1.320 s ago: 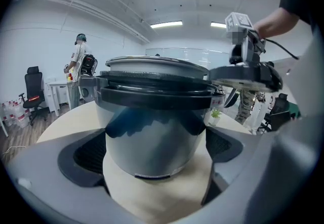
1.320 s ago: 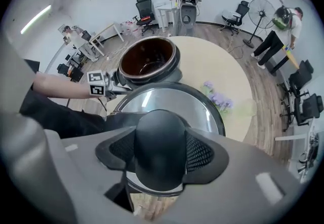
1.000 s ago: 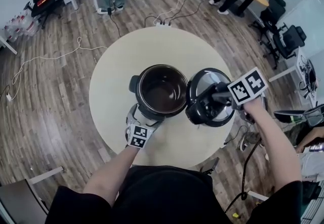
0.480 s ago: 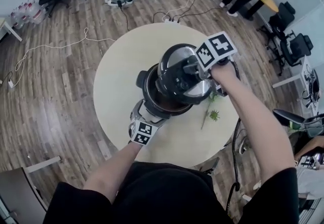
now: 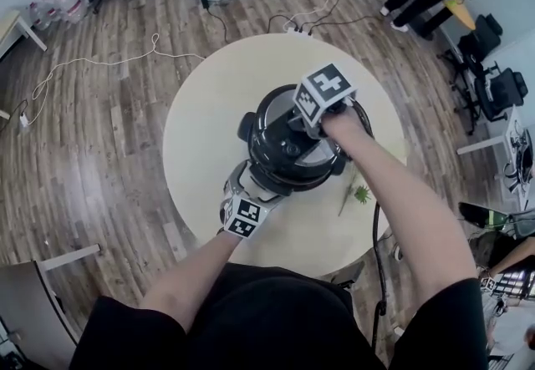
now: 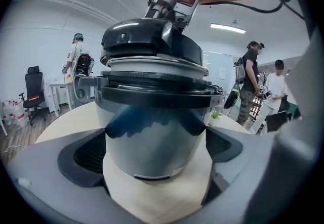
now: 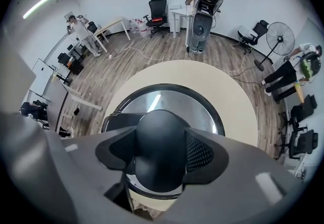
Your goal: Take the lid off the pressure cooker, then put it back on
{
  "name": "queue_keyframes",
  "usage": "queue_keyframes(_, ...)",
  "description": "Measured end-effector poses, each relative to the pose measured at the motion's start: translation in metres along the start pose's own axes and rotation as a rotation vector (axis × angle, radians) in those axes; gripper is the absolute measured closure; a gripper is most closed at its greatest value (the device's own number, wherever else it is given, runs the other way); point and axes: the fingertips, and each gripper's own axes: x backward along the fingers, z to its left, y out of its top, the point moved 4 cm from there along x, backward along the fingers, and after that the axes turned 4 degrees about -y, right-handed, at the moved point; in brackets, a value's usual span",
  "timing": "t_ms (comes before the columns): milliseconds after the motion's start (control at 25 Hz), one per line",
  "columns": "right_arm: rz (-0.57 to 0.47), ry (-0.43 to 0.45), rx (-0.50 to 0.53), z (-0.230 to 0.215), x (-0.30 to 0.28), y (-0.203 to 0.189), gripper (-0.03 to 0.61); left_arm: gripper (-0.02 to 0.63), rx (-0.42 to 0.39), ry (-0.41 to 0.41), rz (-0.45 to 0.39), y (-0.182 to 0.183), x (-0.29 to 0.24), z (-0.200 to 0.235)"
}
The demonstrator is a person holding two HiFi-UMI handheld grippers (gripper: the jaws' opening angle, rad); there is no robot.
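Right gripper (image 7: pixel 158 154), jaws clamped on the black handle (image 7: pixel 157 134) of the lid (image 5: pixel 288 151), has swung it from the right side of the table (image 5: pixel 209 109) onto the pressure cooker (image 6: pixel 152 137) at its middle, slightly tilted. Left gripper (image 6: pixel 156 153) clamps the cooker's body; seating and twisting likely remain.

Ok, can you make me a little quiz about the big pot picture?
1. True or false: the right gripper is clamped on the black handle of the lid.
2. What sits between the jaws of the left gripper? A the pressure cooker B a chair C a bottle.
3. Fill in: the table is ___ in shape.
Key: 1 true; 2 A; 3 round.
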Motion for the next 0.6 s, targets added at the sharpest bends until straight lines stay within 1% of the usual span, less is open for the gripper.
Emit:
queue_keyframes(360, 0.041, 0.027, 0.001, 0.011, -0.010, -0.006, 0.291, 0.023, 0.002, 0.000, -0.003, 0.000, 0.001, 0.001)
queue_keyframes(600, 0.040, 0.001, 0.030, 0.018, -0.010, -0.005, 0.291, 0.023, 0.003, 0.003, -0.004, 0.003, 0.002, 0.002)
